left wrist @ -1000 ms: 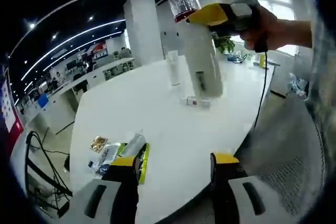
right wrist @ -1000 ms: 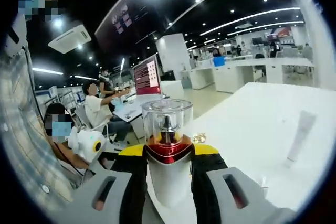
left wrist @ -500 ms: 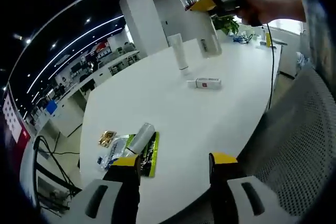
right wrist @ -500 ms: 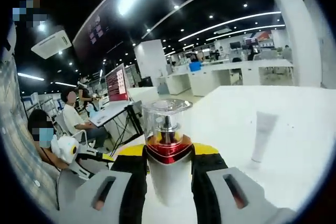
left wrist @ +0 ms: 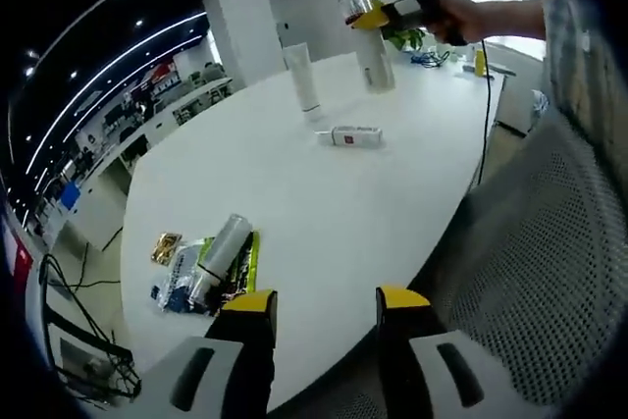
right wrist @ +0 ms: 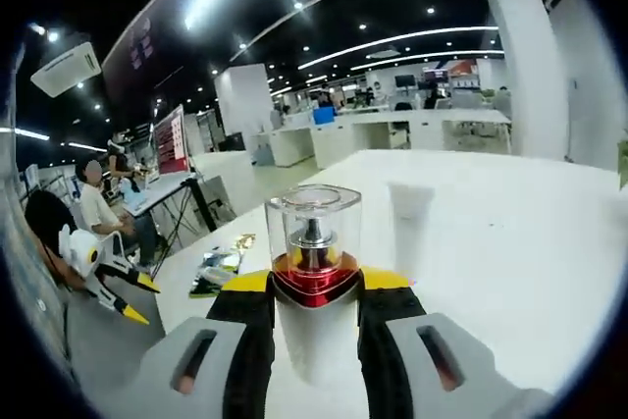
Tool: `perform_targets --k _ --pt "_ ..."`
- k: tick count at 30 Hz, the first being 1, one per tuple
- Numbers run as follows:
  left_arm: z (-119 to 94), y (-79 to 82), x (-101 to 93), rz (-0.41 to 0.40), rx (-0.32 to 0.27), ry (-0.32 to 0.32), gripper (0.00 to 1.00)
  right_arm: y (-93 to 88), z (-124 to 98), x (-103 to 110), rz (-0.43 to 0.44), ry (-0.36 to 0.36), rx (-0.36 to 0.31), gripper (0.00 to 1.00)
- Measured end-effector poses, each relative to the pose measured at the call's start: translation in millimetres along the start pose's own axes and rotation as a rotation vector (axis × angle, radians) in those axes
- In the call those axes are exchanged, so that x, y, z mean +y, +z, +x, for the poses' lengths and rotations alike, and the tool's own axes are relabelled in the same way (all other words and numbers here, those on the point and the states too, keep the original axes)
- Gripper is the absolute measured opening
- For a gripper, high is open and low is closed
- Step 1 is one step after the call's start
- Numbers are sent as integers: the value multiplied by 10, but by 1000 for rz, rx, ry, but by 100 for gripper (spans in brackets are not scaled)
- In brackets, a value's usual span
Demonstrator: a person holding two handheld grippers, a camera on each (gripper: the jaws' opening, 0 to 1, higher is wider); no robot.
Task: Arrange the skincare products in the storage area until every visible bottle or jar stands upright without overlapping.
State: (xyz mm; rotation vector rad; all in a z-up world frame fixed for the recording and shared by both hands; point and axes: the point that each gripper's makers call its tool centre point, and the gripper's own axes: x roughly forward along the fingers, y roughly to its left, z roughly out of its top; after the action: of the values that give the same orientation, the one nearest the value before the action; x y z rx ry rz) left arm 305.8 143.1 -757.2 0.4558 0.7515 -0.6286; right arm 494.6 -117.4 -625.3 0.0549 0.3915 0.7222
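My right gripper (right wrist: 312, 313) is clamped around the pump bottle (right wrist: 314, 287), a white body with a red collar and a clear cap, which stands upright between its yellow-tipped jaws. Over the last second I have carried it down and away toward the far side of the white table (left wrist: 324, 213). A second ago it was up in the air, close and large ahead of my left gripper; now, in the left gripper view, the bottle (left wrist: 371, 46) sits far ahead of that gripper with its base at or just above the tabletop. I cannot tell whether it touches.

Just beyond the bottle in the right gripper view stands an upright white tube (right wrist: 410, 233); from the left gripper it is the tube (left wrist: 303, 78) to the left of the bottle. A small white box (left wrist: 355, 135) lies flat nearer to me than both.

My left gripper (left wrist: 322, 313) has its jaws apart and holds nothing. Close ahead of it and to its left, a silver tube (left wrist: 218, 252) lies on its side across some packets (left wrist: 186, 277).

I judge the bottle is close to being set down upright beside the tube. The lying tube and box look still to be stood up.
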Motion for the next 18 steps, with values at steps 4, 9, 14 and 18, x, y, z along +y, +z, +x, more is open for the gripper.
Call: perform_targets --k 4,9,14,18 --pt "37 32 -44 -23 10 -21 41 -59 51 -263 16 -45 1 29" --pt "39 91 -144 -65 -19 -22 46 -83 174 -505 -26 -65 -27 29" --pt "55 -37 -236 -8 43 -47 40 -127 299 -671 -49 -89 -20 29" --pt "62 -3 -248 -46 31 -57 39 -166 399 -720 -74 -92 -13 29"
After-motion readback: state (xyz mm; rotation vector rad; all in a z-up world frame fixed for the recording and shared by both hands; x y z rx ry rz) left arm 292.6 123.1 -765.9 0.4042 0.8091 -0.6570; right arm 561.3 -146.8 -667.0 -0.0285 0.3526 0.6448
